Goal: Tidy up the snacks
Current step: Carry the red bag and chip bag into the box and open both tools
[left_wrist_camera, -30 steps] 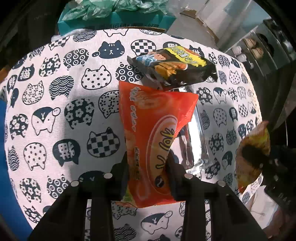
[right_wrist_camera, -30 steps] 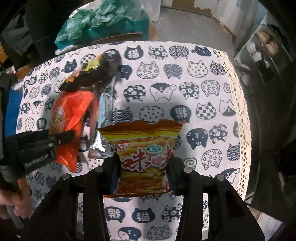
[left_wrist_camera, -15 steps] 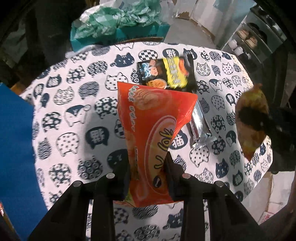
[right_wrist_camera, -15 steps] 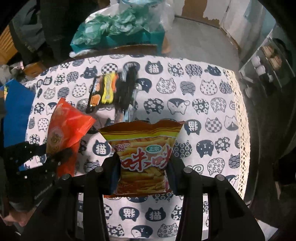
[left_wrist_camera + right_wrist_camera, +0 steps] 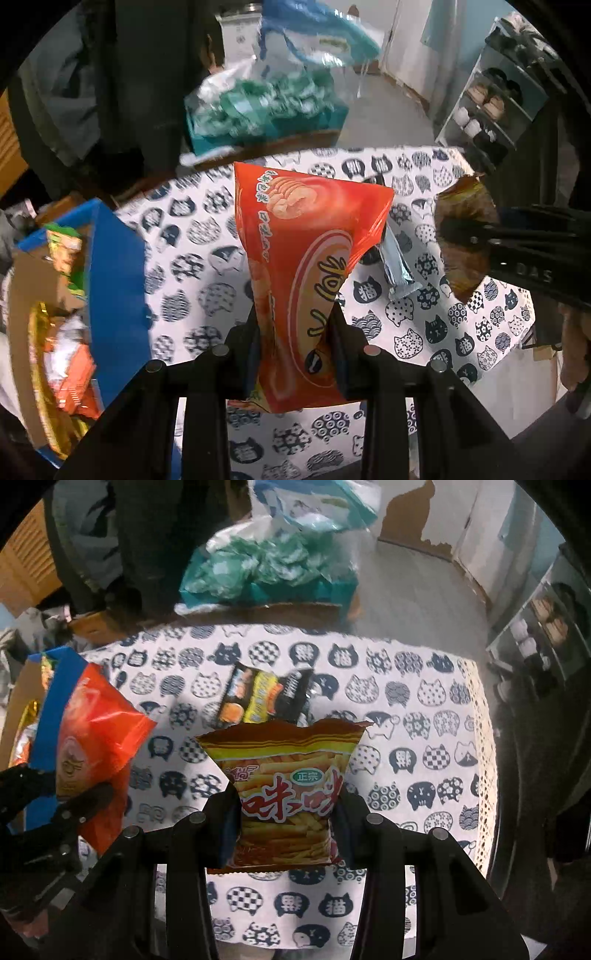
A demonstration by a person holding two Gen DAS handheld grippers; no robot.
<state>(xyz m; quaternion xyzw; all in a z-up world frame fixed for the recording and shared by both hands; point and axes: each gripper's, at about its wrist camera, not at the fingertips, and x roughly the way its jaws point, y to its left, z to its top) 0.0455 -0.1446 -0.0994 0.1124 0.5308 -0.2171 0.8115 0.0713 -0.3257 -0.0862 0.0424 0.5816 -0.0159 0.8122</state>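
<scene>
My left gripper (image 5: 295, 343) is shut on an orange snack bag (image 5: 306, 266), held upright above the cat-print table (image 5: 192, 266). My right gripper (image 5: 286, 816) is shut on a yellow-and-red fries snack bag (image 5: 284, 771), also lifted off the table. In the right wrist view the orange bag (image 5: 88, 746) and the left gripper (image 5: 62, 823) show at the left. In the left wrist view the fries bag (image 5: 461, 243) shows at the right. A black snack pack (image 5: 266, 698) and a silver pack (image 5: 397, 266) lie on the cloth.
A blue-rimmed cardboard box (image 5: 114, 273) with several snack packs stands at the table's left. Behind the table sits a teal box with green plastic bags (image 5: 266, 568). A shelf with shoes (image 5: 491, 107) is at the far right. A hand (image 5: 576, 347) holds the right tool.
Both grippers have risen with their bags and the views have tilted up. The left one has shifted left, bringing the blue box into sight; the black pack now lies flat on the cloth.
</scene>
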